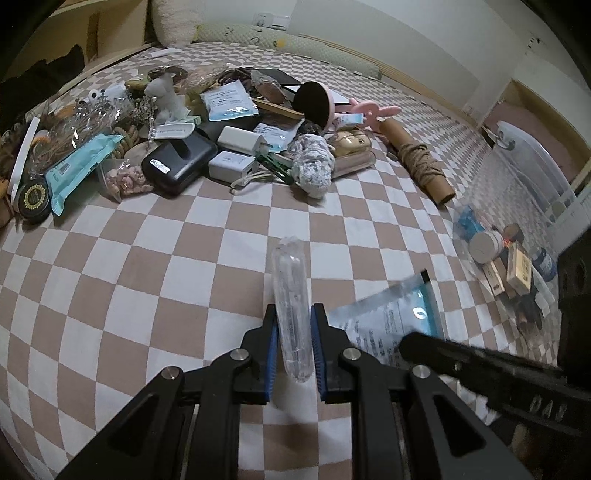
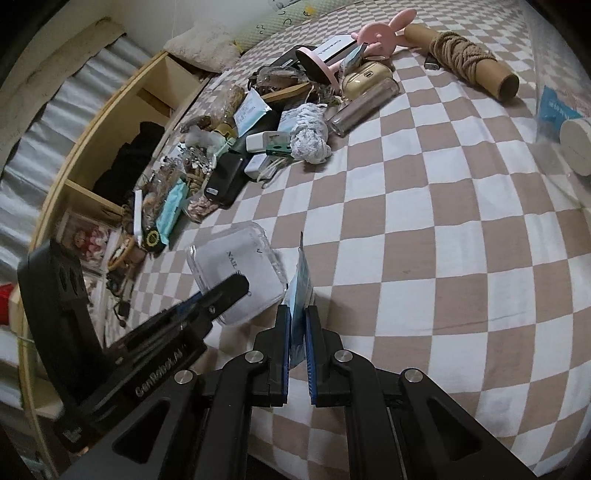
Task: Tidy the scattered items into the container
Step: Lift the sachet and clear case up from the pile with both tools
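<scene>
My left gripper is shut on a clear plastic case, held edge-on above the checkered bedspread; in the right wrist view it shows as a flat clear box with a white insert. My right gripper is shut on a blue-and-white sachet, also seen beside the left gripper. A clear storage container at the right holds several small boxes and jars. A pile of scattered items lies at the far left of the bed.
A cardboard tube wound with rope lies near the container. A pink bunny holder, a white knitted bundle and a black case are in the pile. A wooden shelf borders the bed.
</scene>
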`<state>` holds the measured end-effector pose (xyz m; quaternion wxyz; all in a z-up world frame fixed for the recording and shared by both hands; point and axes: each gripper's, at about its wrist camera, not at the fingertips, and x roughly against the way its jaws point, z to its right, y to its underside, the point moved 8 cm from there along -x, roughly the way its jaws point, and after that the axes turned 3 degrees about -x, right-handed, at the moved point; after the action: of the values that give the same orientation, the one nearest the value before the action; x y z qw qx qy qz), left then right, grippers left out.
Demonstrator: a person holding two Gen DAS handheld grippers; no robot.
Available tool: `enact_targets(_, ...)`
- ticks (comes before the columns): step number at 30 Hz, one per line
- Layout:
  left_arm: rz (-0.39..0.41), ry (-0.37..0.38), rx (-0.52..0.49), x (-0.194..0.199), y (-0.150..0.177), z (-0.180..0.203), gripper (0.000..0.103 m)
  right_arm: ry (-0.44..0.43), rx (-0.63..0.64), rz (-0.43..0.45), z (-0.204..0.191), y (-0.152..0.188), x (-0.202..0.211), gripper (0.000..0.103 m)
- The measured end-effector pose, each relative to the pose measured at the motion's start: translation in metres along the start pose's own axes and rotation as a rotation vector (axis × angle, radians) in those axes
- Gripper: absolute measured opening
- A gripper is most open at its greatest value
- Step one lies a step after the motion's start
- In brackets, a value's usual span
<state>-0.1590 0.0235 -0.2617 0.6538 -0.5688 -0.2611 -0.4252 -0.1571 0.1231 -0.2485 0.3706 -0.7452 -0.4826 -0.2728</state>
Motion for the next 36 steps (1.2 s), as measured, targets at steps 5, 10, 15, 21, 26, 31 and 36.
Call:
enact_targets(5, -0.015, 0.019, -0.021, 0.012, 0.008, 0.003, 0.015, -0.008, -0.039, 0.006, 0.005, -0.002, 0.0, 0.008)
enact_targets(10, -0.018, 0.019, -0.025, 0.026, 0.011, 0.006, 0.015, 0.001, -0.04, 0.011, 0.005, -0.001, 0.002, 0.008)
enact_targets(15, -0.035, 0.045, -0.02, 0.018, 0.014, 0.013, 0.015, 0.001, -0.016, 0.004, -0.002, 0.002, -0.001, 0.008)
enact_targets(21, -0.042, 0.066, 0.008, 0.008, 0.019, 0.009, 0.016, -0.006, -0.015, -0.003, -0.002, 0.003, -0.004, 0.008)
enact_targets(26, -0.04, 0.074, 0.011, 0.005, 0.018, 0.009, 0.016, -0.024, -0.049, 0.003, 0.004, -0.001, -0.008, 0.008)
enact_targets(31, -0.04, 0.066, 0.004, 0.003, 0.016, 0.01, 0.016, -0.064, -0.104, -0.007, 0.009, -0.008, -0.011, 0.008)
enact_targets(36, -0.041, 0.063, 0.004, 0.002, 0.014, 0.009, 0.016, -0.112, -0.123, -0.018, 0.007, -0.01, -0.012, 0.013)
